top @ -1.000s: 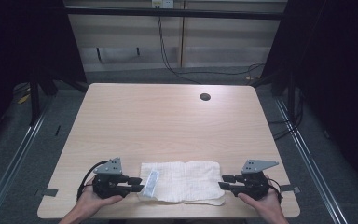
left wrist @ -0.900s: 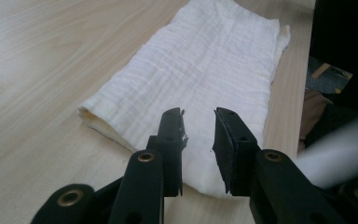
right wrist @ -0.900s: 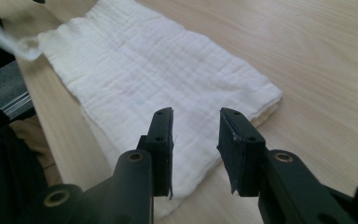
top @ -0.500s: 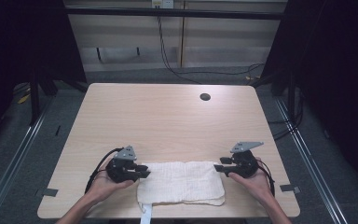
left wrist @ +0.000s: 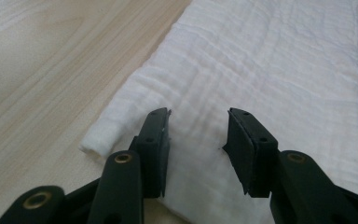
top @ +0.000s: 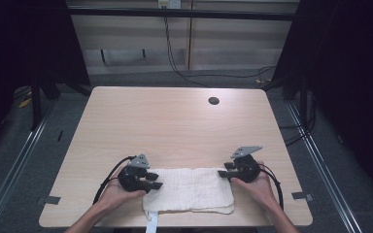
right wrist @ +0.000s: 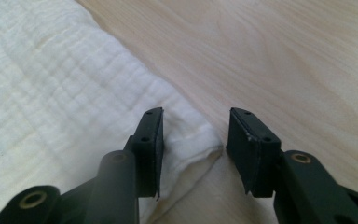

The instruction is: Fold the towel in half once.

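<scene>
Lying flat near the front edge of the pale wooden desk (top: 175,126), a white crinkly folded cloth (top: 189,189) makes a long strip in the high view. It runs from side to side, and its front part sticks out a little past the desk's edge. A thin white tag (top: 151,224) hangs down from its front left corner. The left gripper (top: 151,181) sits at the cloth's left end and the right gripper (top: 223,173) at its right end, each in a hand (top: 119,191). A small dark round hole (top: 213,101) is near the back right corner of the desk. Around the desk there is a grey floor (top: 24,155) with metal rails, a pale wall (top: 175,43) with black cables (top: 175,58) hanging down, and dark curtains on both sides.

From the left gripper view, the cloth (left wrist: 270,70) is soft and wrinkly, with a rolled end (left wrist: 100,140) toward the bare wood (left wrist: 51,60). The black jaws have just been opening. They stand about half open over the cloth and pinch nothing.

From the right gripper view, the cloth (right wrist: 51,93) looks creamy white with little ridges. One corner (right wrist: 200,142) lies between the jaws, which are about half open and do not squeeze it. Bare wood (right wrist: 284,56) fills the far side.
</scene>
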Motion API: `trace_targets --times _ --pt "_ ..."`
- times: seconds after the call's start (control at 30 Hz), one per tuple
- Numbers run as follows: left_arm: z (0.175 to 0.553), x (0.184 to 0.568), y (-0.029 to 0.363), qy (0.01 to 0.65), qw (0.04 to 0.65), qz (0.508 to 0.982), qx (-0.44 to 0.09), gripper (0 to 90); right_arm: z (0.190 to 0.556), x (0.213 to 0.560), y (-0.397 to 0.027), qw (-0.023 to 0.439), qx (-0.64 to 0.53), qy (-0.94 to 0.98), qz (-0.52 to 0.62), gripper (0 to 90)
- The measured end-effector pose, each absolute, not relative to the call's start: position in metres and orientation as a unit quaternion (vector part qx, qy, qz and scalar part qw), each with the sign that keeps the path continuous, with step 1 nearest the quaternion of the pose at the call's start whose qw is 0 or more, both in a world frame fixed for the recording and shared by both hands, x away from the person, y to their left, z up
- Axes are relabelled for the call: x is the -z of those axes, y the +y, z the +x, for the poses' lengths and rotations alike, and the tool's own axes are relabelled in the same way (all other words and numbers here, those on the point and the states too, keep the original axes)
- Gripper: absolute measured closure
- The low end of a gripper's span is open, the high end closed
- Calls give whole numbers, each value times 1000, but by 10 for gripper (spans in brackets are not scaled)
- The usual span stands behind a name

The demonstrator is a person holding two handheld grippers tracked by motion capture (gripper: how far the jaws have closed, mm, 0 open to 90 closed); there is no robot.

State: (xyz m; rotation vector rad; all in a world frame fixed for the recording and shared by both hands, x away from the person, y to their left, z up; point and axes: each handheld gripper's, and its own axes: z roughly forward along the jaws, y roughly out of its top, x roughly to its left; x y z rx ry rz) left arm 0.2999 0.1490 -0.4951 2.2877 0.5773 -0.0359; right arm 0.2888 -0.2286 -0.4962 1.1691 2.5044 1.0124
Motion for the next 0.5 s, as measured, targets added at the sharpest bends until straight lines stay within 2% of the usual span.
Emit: trace_targets --times 0.1,0.17,0.23,0.5 --pt "298 495 148 226 380 897 13 548 288 497 -229 98 -350 848 387 650" --pt "298 495 148 225 380 897 14 545 287 497 -229 96 -351 850 380 764" --pt "297 494 147 223 374 900 10 531 287 497 -230 93 -354 849 382 820" --pt "292 490 144 212 380 900 3 526 289 492 -244 97 -361 835 403 846"
